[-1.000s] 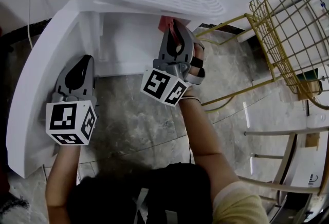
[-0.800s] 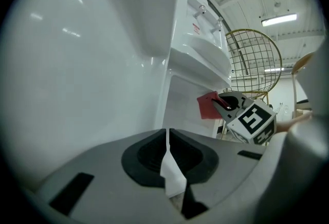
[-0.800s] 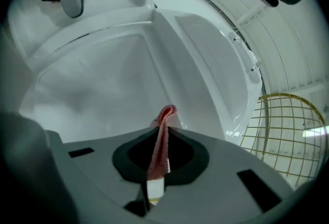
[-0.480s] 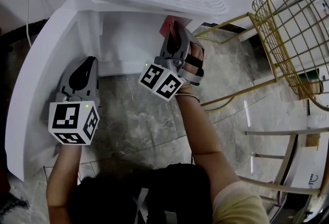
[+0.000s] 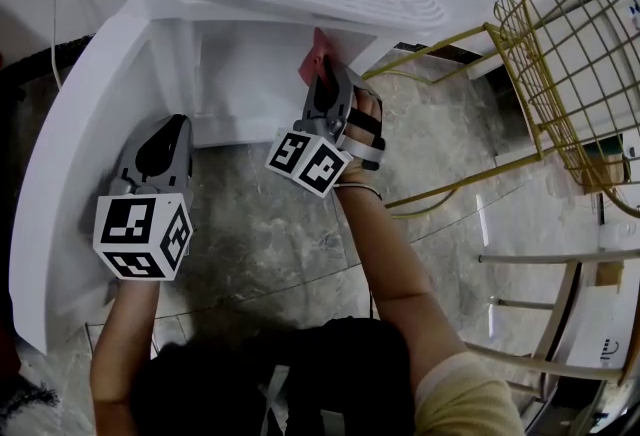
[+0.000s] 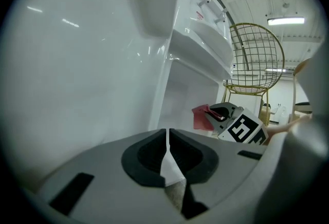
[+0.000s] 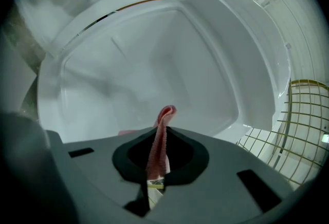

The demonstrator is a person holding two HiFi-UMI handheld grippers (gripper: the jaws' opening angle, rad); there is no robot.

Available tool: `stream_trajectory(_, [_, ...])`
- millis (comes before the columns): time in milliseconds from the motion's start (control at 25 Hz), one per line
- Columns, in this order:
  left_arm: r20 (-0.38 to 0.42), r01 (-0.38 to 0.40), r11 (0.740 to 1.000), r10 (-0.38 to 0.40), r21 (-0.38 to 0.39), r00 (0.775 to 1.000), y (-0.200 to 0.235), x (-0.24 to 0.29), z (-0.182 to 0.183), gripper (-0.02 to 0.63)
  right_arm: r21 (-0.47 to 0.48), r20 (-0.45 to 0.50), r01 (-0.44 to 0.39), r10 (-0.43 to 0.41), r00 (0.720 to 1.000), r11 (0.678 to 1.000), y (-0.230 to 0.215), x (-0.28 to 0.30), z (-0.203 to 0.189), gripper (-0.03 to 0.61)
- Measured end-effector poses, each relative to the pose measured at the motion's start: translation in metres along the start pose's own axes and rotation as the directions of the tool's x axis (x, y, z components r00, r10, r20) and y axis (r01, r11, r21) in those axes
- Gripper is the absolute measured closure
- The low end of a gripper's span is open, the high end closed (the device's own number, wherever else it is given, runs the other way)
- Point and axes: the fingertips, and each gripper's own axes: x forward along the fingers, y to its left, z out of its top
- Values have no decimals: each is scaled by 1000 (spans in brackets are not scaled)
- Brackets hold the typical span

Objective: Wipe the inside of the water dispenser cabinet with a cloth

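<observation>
I am clamping my right tongs (image 5: 322, 76) on the thin red fabric cloth (image 7: 162, 130) at the mouth of the white plastic water dispenser cabinet (image 7: 169, 58); my left tongs (image 6: 168, 138) are sitting together, empty; such a narrow pinch risks the cloth dragging loose.

The head view looks steeply down onto the cabinet (image 5: 250, 74). The right gripper view faces close into it, the left gripper view along its open door (image 5: 70, 174).

Cloth (image 5: 316, 54) mostly hidden behind right gripper (image 5: 326, 76); wire chair (image 5: 522, 84) cut off at right edge.
</observation>
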Motion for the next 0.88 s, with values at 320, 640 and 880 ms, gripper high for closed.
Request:
stream_trajectory(320, [-17, -13, 1000, 13, 7, 1000, 1, 1, -5, 584, -25, -4, -86, 86, 996, 996, 33, 0, -6, 552])
stream_trajectory(640, [-25, -23, 1000, 23, -7, 999, 2, 0, -10, 588, -8, -40, -183, 183, 982, 983, 66, 0, -21, 552])
stream_trajectory(880, [-33, -18, 1000, 18, 8, 999, -2, 1, -13, 588, 39, -68, -268, 270, 960, 963, 92, -5, -37, 552])
